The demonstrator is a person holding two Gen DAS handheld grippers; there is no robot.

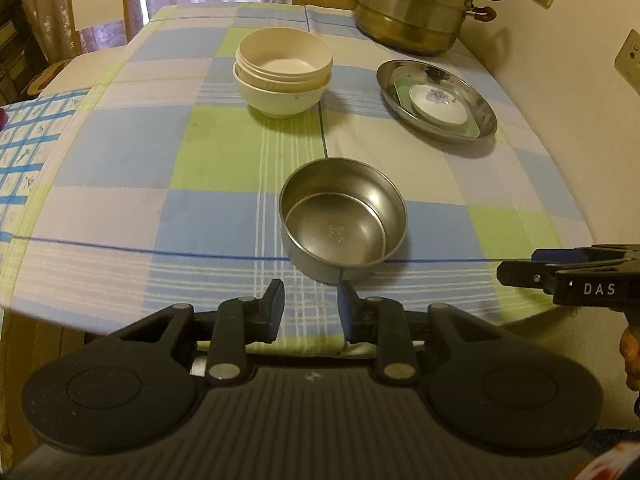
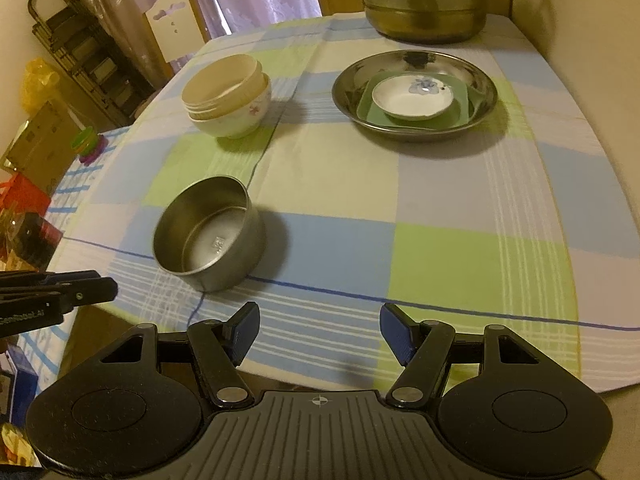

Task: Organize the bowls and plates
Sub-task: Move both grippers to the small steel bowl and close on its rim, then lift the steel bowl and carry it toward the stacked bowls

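A small steel bowl (image 1: 344,220) (image 2: 208,236) stands upright near the front of the checked tablecloth. My left gripper (image 1: 310,286) hovers just short of its near wall, open with a narrow gap and nothing between the fingers. My right gripper (image 2: 320,310) is open wide over the cloth to the right of that bowl, holding nothing. Farther back, two cream bowls (image 1: 282,72) (image 2: 226,96) sit nested. A steel plate (image 1: 484,112) (image 2: 348,92) at the back right holds a green square dish (image 2: 376,116) with a white flowered saucer (image 1: 440,104) (image 2: 412,98) on it.
A large steel steamer pot (image 1: 416,8) (image 2: 428,4) stands at the table's far edge by the wall. A chair (image 1: 96,0) sits behind the left corner. Boxes and a rack (image 2: 80,52) crowd the floor to the left. The table's front edge runs just under both grippers.
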